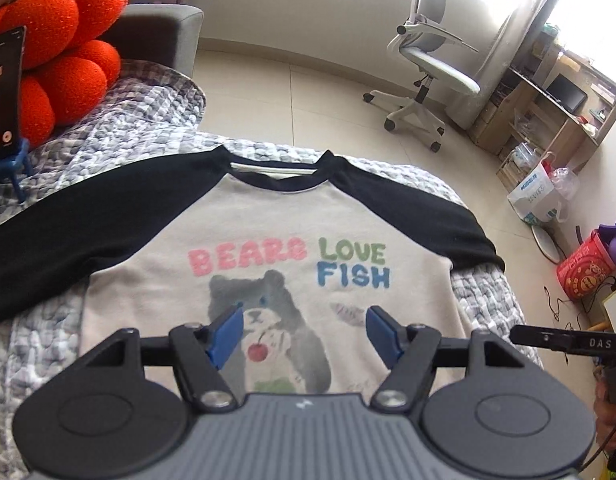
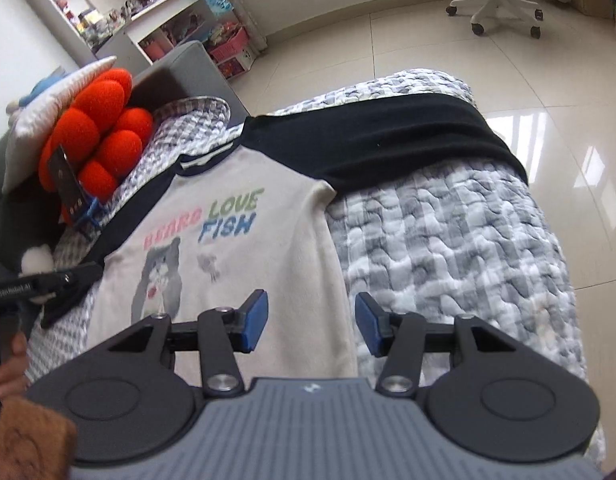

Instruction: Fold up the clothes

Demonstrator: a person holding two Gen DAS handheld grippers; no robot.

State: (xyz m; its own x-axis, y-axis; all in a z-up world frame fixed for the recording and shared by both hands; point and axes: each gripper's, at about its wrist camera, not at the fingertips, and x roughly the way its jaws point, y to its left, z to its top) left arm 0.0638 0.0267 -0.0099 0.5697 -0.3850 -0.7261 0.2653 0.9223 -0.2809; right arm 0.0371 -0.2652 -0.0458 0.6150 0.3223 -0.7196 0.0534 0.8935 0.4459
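In the left wrist view, the left tool (image 1: 304, 334) hangs above the lower chest of the shirt (image 1: 268, 232), with its two blue pads spread apart and nothing between them. The shirt lies flat, face up, on the quilted bed cover (image 1: 148, 128). Its collar points away from the tool, so its long axis runs straight ahead, and the two black sleeves stretch out to the sides. The left sleeve (image 1: 68, 216) lies on the left tool's own side. The cream body looks soft and a little fleecy, with a printed bear and puffy coloured letters.

In the right wrist view, the right tool (image 2: 309, 322) is also spread and holds nothing. It hovers over the right side edge of the shirt body, where cream cloth meets the grey and white cover. The right sleeve (image 2: 371, 136) lies ahead of it and runs out to the right toward the bed's edge, so the right tool seems the nearer one for folding this sleeve inward. An orange plush cushion (image 2: 100, 132), round and lumpy, sits beyond the collar on the left.
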